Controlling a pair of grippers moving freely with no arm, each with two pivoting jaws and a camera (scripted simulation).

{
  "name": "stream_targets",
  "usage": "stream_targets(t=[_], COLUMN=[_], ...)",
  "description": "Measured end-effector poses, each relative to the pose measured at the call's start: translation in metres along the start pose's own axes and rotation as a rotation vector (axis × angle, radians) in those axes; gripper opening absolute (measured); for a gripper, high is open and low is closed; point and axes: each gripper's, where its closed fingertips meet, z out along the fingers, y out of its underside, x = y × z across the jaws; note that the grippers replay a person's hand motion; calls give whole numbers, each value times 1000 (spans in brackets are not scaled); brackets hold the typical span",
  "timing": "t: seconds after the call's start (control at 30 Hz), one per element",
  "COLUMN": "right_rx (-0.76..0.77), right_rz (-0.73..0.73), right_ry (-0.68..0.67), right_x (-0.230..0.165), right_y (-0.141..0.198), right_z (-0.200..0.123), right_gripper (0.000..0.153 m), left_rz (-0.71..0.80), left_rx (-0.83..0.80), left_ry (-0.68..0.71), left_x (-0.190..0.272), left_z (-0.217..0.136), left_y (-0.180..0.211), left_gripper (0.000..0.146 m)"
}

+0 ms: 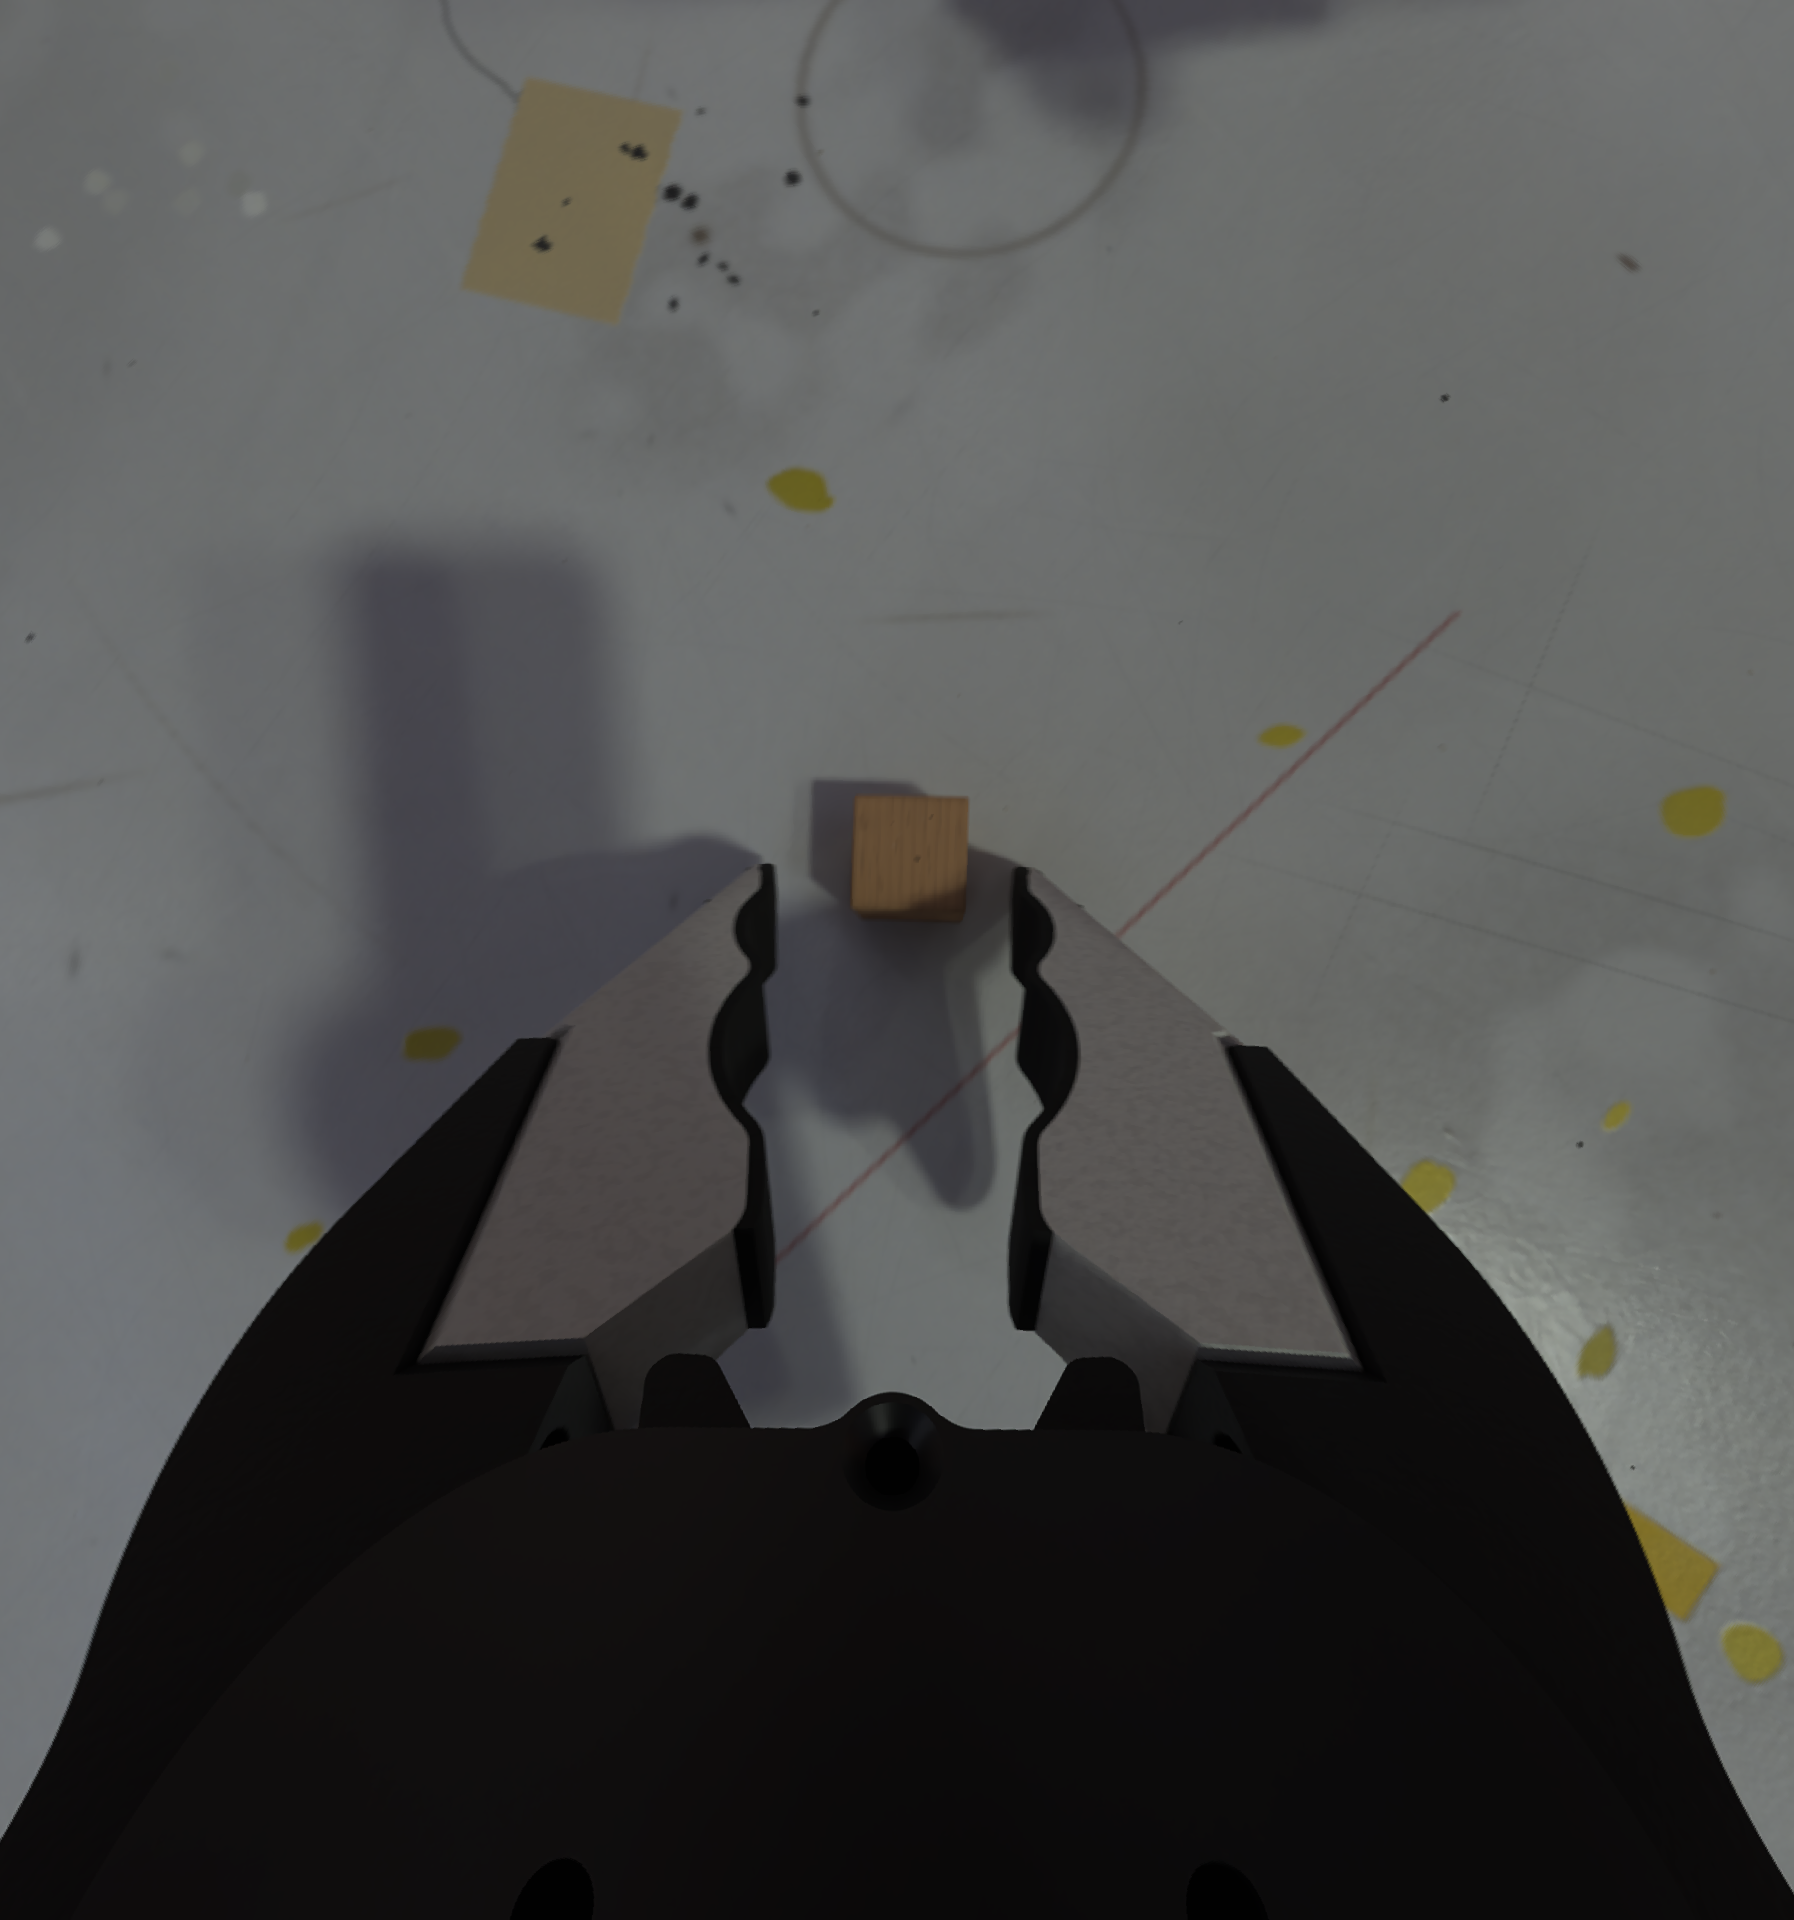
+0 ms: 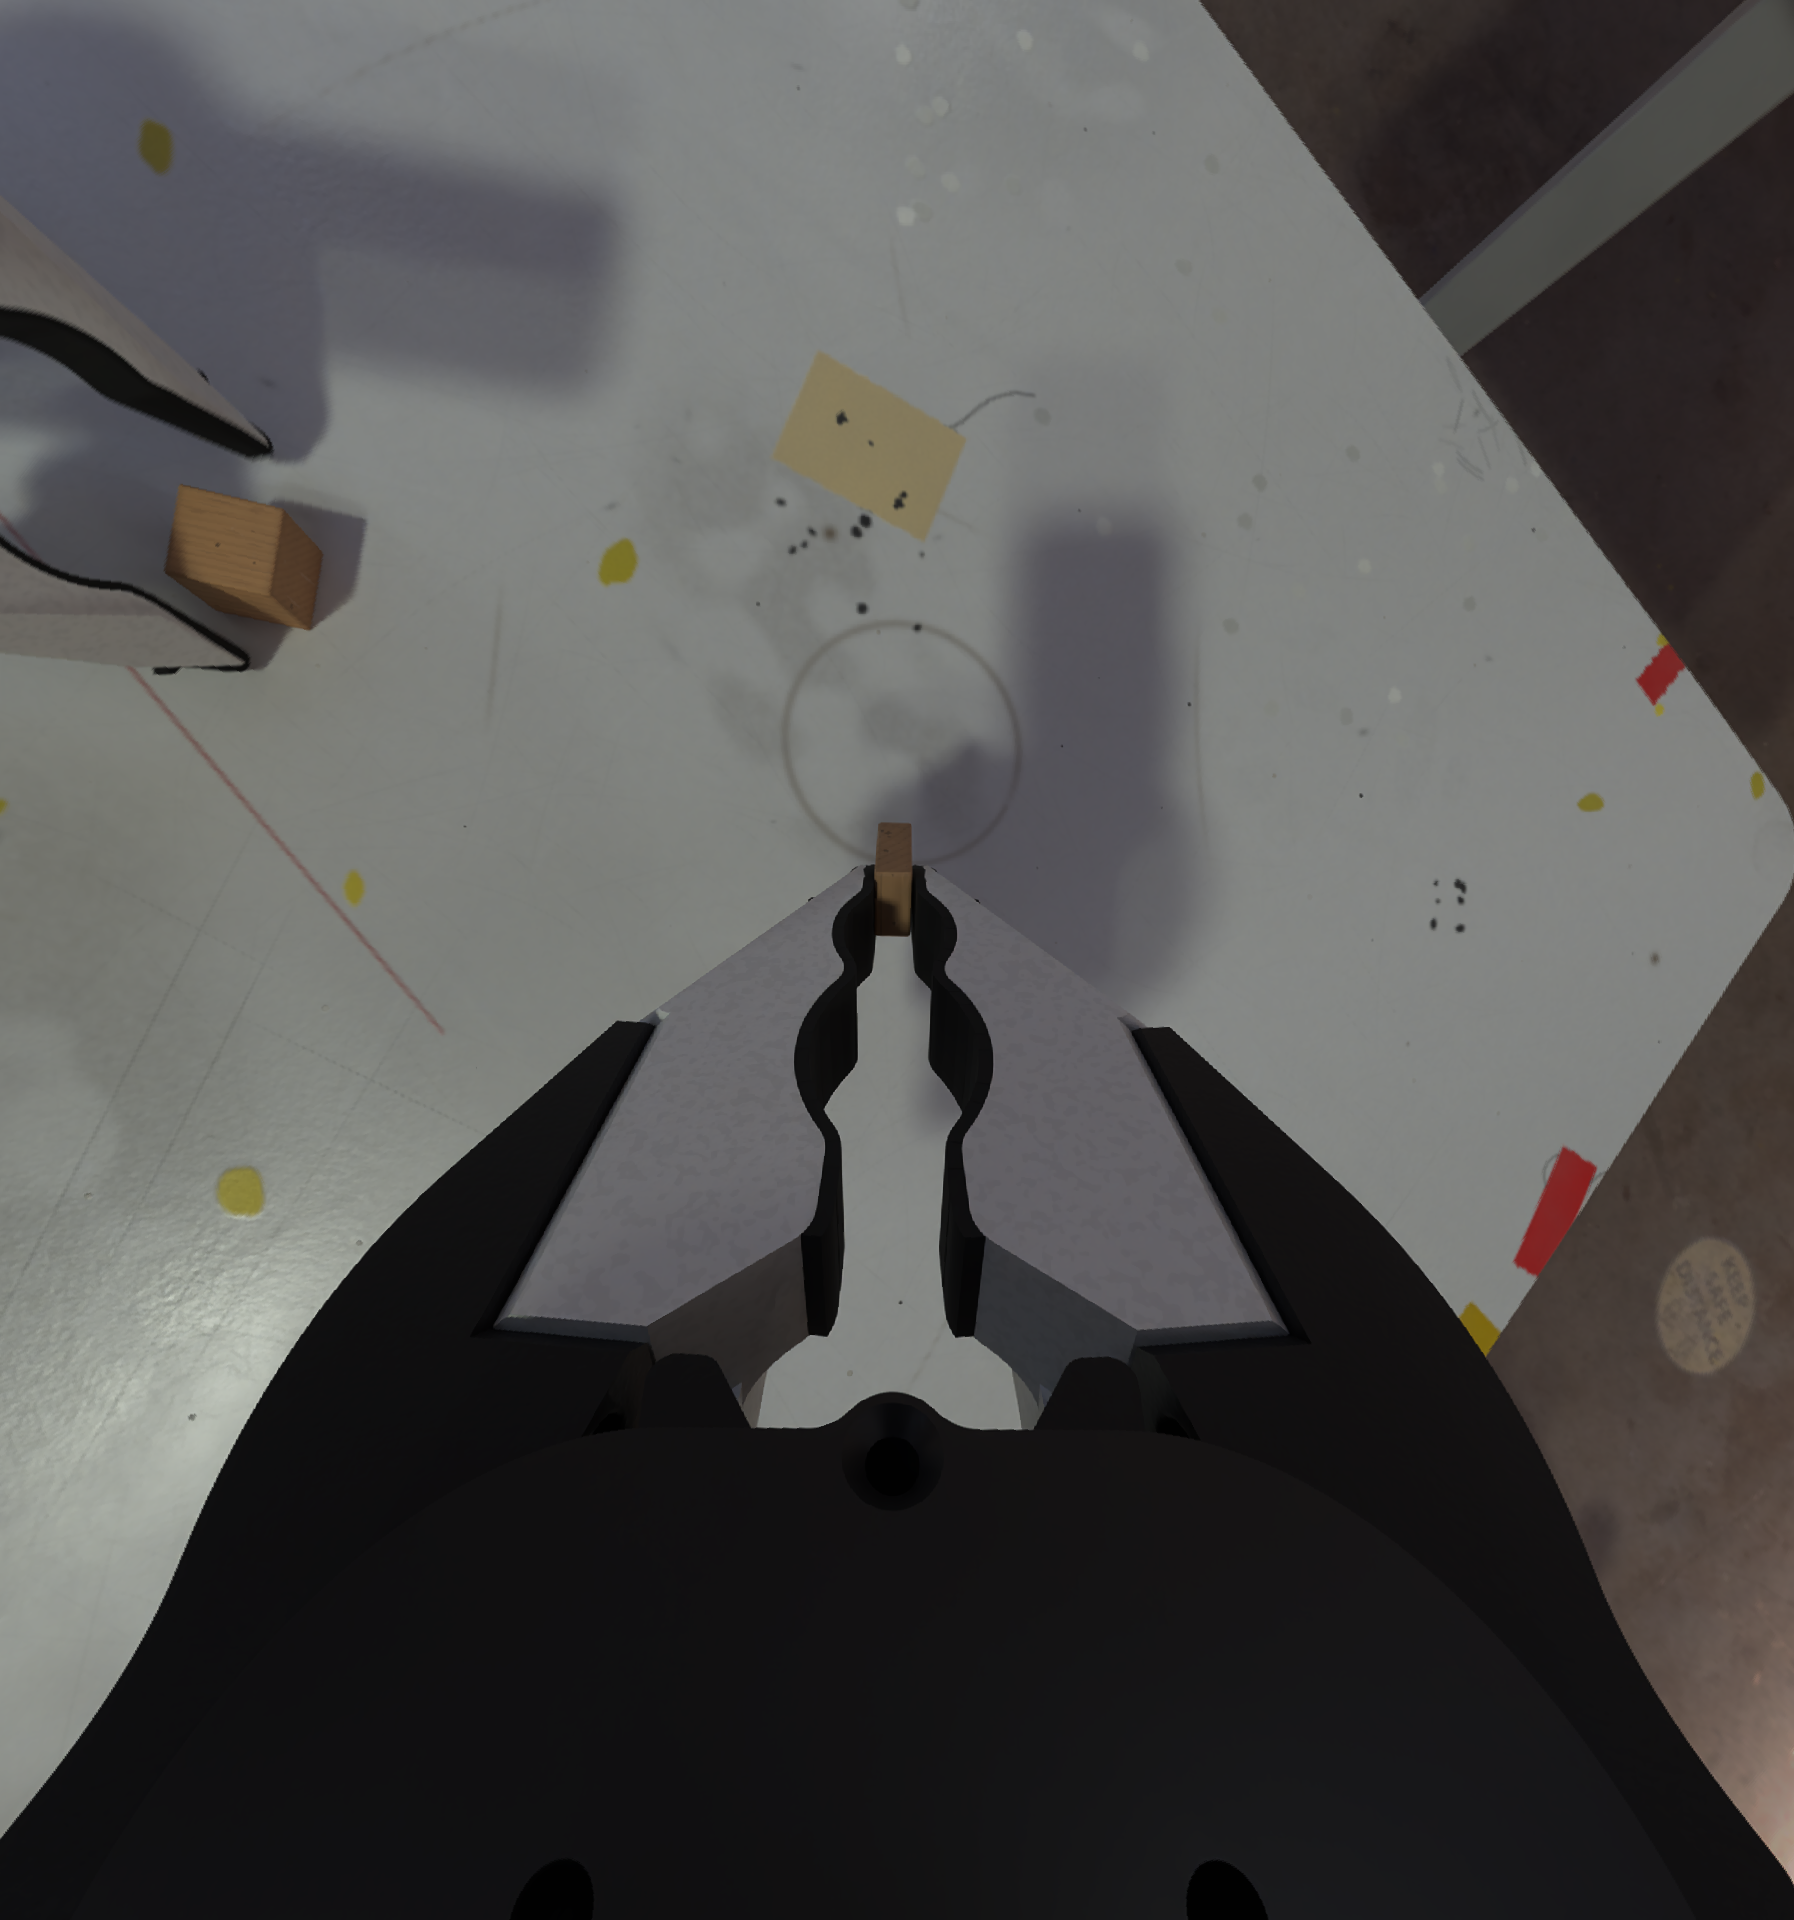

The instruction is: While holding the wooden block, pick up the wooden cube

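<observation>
Hovering low over the pale, paint-spotted counter (image 1: 1288, 468), the left gripper (image 1: 891, 883) has its jaws spread apart with nothing between them. The wooden cube (image 1: 911, 856) sits on the counter just ahead of the fingertips, roughly in line with the gap and not touching either finger. In the right wrist view, the right gripper (image 2: 894, 883) is clamped on the thin wooden block (image 2: 894, 878), pinched at the very tips. A tan paper rectangle (image 2: 869, 445) lies farther off.

Scuffed grey table (image 2: 1132, 343), yellow-spotted, carrying a wooden cube (image 1: 911, 856) and a tan paper patch (image 2: 869, 445).
</observation>
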Motion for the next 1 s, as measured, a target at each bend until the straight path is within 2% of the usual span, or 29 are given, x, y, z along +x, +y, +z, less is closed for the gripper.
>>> stream_targets(t=[0.07, 0.1, 0.2, 0.37, 0.53, 0.63, 0.73, 0.83, 1.0], right_rx=[-1, 0, -3, -36, -83, -97, -112, -116, -128], right_rz=[4, 4, 14, 66, 112, 129, 135, 138, 155], right_ry=[0, 0, -10, -31, -49, -61, -67, -75, -96], right_x=[1, 1, -1, -2, 0, 1, 1, 1, 2], right_y=[2, 2, 3, 7, 13, 16, 19, 20, 23], right_z=[0, 0, 0, 3, 5, 7, 8, 9, 10], right_gripper=[5, 5, 5, 5, 5, 5, 5, 5, 5], left_rz=[19, 26, 30, -20, -61, -84, -172, -229, -231], left_rx=[-5, -2, -1, 29, 138, 89, 26, -49, -154], left_ry=[21, 16, -25, -182, -273, -307, -261, -242, -255], left_x=[3, 4, 4, 14, 50, 55, 54, 51, 53], left_z=[3, 4, 5, -9, -33, -29, -14, 2, 18], left_y=[-4, -6, -7, -10, -43, -63, -74, -75, -67], left_gripper=[23, 21, 21, 21, 21, 21, 21, 21, 21])
